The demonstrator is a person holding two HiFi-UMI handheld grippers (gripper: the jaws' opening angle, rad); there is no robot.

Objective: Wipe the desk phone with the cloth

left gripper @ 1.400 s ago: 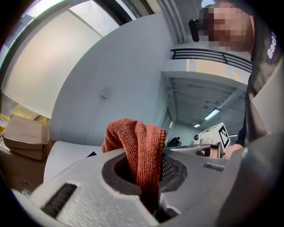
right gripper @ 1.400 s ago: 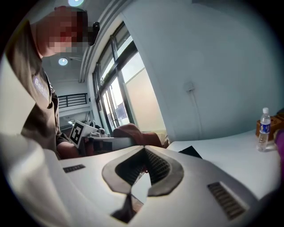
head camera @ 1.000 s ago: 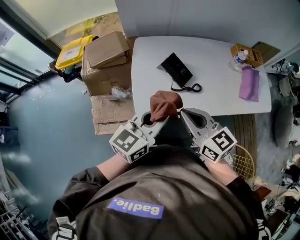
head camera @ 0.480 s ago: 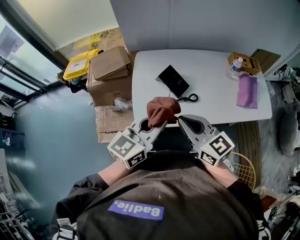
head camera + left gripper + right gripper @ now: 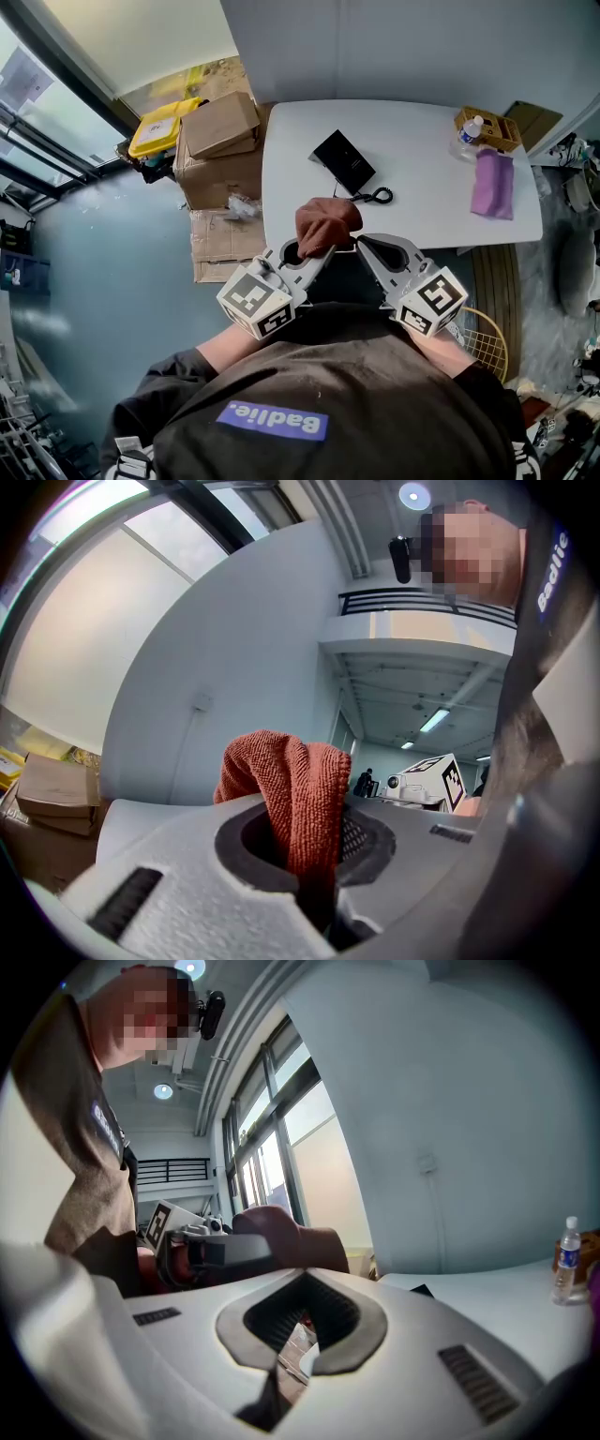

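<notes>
— Where is the cloth right now?
— Clenched in the left claw (image 5: 322,249). The rust-red cloth (image 5: 326,223) bunches up out of the closed jaws and, from the head view, sits over the near edge of the white table (image 5: 431,202).
— And the right claw (image 5: 362,243)?
— Closed on nothing, its tip just beside the left one. Both forearms are bent in front of the person's chest, with the claws angled inward and pointing at the table.
— The desk phone (image 5: 344,160)?
— It lies flat on the table beyond the cloth, apart from it, with its coiled cord (image 5: 376,197) trailing toward the near edge.
</notes>
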